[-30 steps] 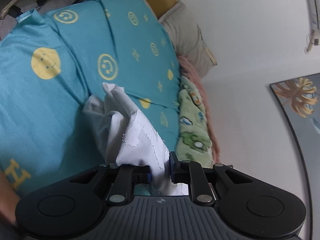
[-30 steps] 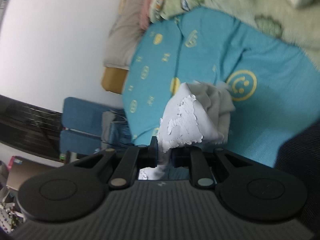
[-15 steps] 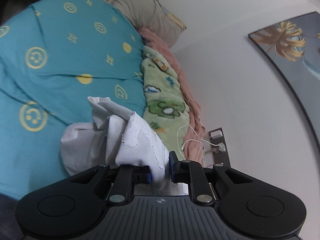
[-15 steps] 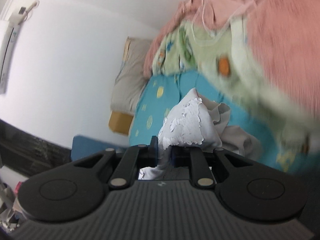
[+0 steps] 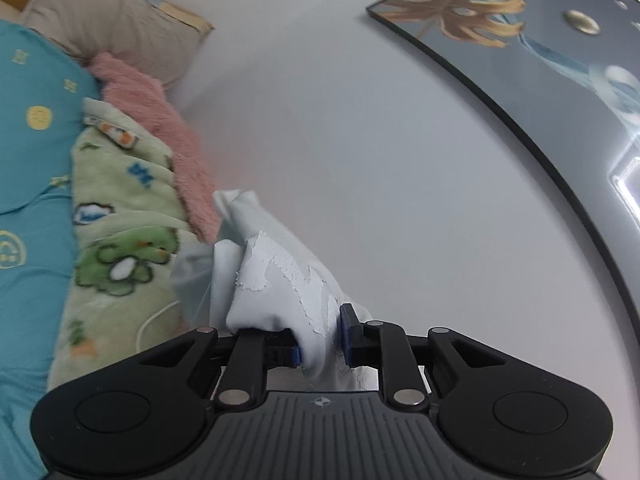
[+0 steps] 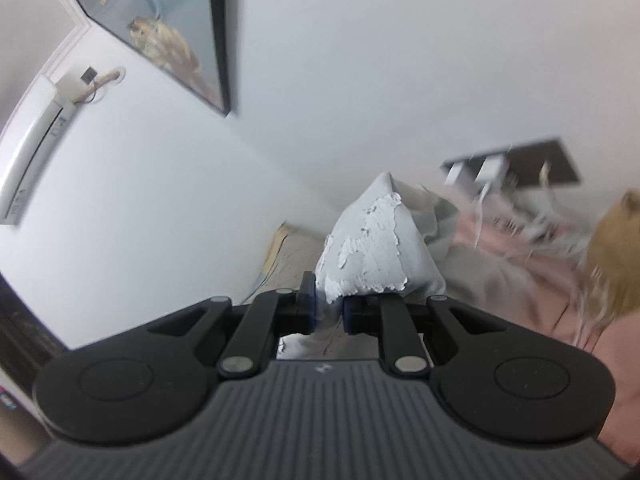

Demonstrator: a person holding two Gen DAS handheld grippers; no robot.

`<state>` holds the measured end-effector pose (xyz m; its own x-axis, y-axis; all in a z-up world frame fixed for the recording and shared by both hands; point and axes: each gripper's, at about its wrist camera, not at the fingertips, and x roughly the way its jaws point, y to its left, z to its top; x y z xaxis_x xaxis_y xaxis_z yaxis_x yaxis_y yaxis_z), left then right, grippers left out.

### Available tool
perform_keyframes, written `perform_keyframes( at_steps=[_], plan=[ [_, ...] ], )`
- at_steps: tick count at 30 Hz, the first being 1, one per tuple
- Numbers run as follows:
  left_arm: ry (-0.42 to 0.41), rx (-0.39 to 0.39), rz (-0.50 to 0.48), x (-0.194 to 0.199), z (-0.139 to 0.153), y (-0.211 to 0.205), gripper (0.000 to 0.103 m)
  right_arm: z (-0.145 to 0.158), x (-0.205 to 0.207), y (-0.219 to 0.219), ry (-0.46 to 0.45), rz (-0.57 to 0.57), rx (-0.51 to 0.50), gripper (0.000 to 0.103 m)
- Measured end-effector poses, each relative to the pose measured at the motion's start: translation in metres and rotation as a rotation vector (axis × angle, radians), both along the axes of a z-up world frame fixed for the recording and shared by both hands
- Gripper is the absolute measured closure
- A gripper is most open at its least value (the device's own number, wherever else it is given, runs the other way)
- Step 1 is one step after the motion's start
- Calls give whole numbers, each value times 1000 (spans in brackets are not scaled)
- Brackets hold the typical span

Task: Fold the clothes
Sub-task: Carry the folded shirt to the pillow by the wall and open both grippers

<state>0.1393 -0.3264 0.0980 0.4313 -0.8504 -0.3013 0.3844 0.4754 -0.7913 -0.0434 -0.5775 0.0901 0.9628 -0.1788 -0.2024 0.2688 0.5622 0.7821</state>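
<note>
A pale grey-white garment (image 5: 276,276) with a cracked white print bunches up between the fingers of my left gripper (image 5: 320,346), which is shut on it. In the right wrist view the same garment (image 6: 372,252) rises as a peak from my right gripper (image 6: 329,314), also shut on the cloth. Both grippers are raised and face the white wall; the rest of the garment hangs out of sight below them.
A bed with a teal smiley sheet (image 5: 24,168), a green cartoon blanket (image 5: 120,248), a pink fleece (image 5: 160,128) and a beige pillow (image 5: 100,12) lies at left. A framed picture (image 5: 540,52) hangs on the wall. An air conditioner (image 6: 36,136) and wall chargers (image 6: 488,172) show at right.
Both grippers have lifted and tilted up with the garment; the views have swung from the teal sheet toward the wall and picture. The grips have not changed.
</note>
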Motion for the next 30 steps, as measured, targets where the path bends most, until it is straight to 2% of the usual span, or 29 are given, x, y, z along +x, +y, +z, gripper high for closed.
perform_keyframes(
  at_steps=[3, 5, 7, 9, 11, 13, 16, 17, 18, 19, 20, 21, 22, 24, 26, 30],
  plan=[
    [-31, 72, -51, -5, -54, -20, 81, -40, -9, -5, 90, -32, -49, 87],
    [0, 173, -84, -10, -99, -28, 81, -80, -14, -3, 207, -35, -48, 87],
    [48, 283, -116, -17, -148, -30, 81, -124, -21, 1, 328, -22, -1, 87],
    [27, 317, -123, -26, -153, -27, 80, -156, -29, 8, 365, -6, 32, 87],
    [4, 347, -128, -34, -156, -24, 73, -176, -37, 16, 375, 4, 40, 87],
    [-20, 377, -133, -43, -158, -21, 71, -174, -37, 21, 375, -5, 13, 85],
    [-56, 422, -141, -55, -162, -16, 61, -160, -37, 20, 428, -14, 28, 83],
    [-68, 437, -144, -59, -164, -15, 53, -153, -39, 24, 447, -9, 15, 82],
    [-92, 450, -151, -67, -154, -12, 43, -146, -42, 27, 466, -3, 2, 75],
    [-116, 455, -155, -74, -143, -9, 37, -139, -46, 31, 478, 2, -15, 61],
    [-147, 457, -144, -82, -131, -4, 24, -132, -51, 37, 474, 6, -36, 49],
    [-179, 459, -133, -90, -120, 1, 13, -124, -57, 42, 462, 5, -58, 26],
    [-211, 461, -121, -98, -108, 6, 10, -115, -64, 49, 445, -2, -87, 13],
    [-276, 478, -110, -119, -87, 16, 5, -95, -78, 64, 425, -5, -159, 14],
    [-333, 495, -103, -141, -65, 27, 4, -75, -92, 80, 411, -2, -231, 14],
    [-456, 472, -55, -189, -22, 58, 0, -38, -124, 114, 372, -2, -336, 14]
  ],
)
